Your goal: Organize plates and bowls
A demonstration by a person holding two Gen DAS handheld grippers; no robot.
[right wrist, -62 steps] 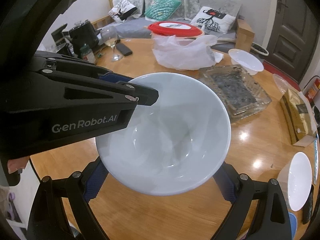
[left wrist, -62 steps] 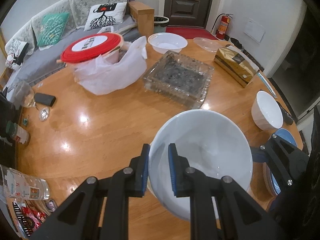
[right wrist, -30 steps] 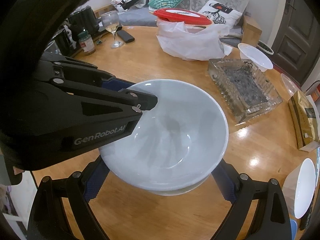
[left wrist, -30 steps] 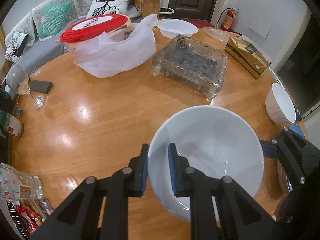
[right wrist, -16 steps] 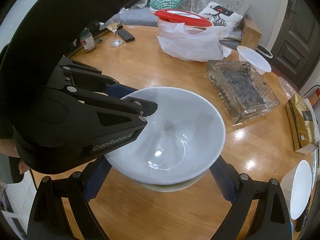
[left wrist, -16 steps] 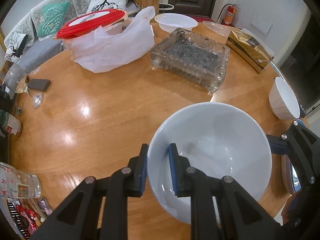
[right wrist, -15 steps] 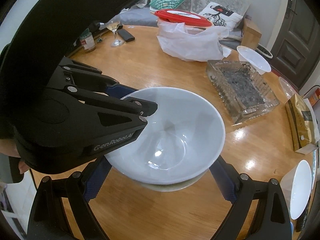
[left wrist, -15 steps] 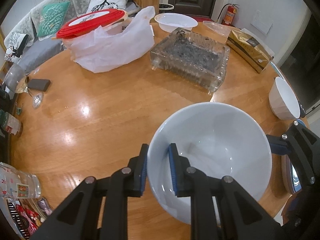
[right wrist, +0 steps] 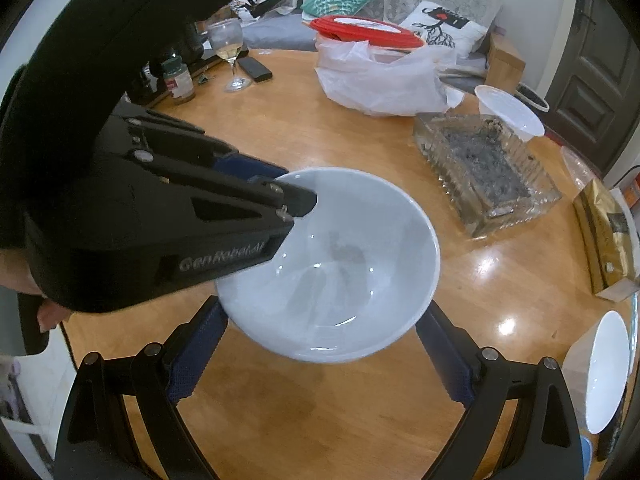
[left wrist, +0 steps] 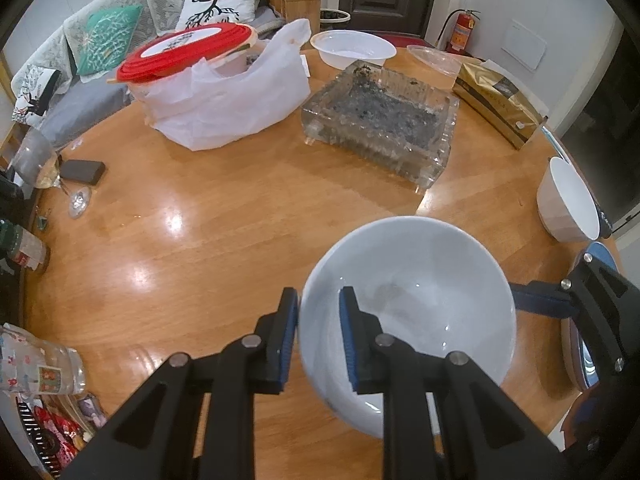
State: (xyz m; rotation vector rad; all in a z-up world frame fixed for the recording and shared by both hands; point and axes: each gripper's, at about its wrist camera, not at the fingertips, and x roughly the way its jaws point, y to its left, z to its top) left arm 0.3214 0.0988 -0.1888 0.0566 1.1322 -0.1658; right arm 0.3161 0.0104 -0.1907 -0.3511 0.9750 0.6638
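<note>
Both grippers angle steeply down over the round wooden table [left wrist: 208, 240], meeting at a large white bowl [left wrist: 416, 304] that sits near the table's front edge. The left gripper [left wrist: 318, 332] straddles the bowl's near-left rim, one blue pad inside and one outside; its jaws are narrowly parted and have just been easing open, and a sliver of gap shows between the outer pad and the wall. The right gripper [right wrist: 320, 354] stands wide open, its fingers flanking the bowl's base without touching it. A bare hand [right wrist: 44, 312] behind the left gripper is mostly hidden. What lies under the bowl cannot be made out. Right of the bowl a second white bowl [left wrist: 568, 204] stands empty. Beyond the bowl a glass tray [left wrist: 380, 120] holds dark residue, and left of it a plastic bag [left wrist: 228, 100] wraps a red-lidded container [left wrist: 188, 52].
</note>
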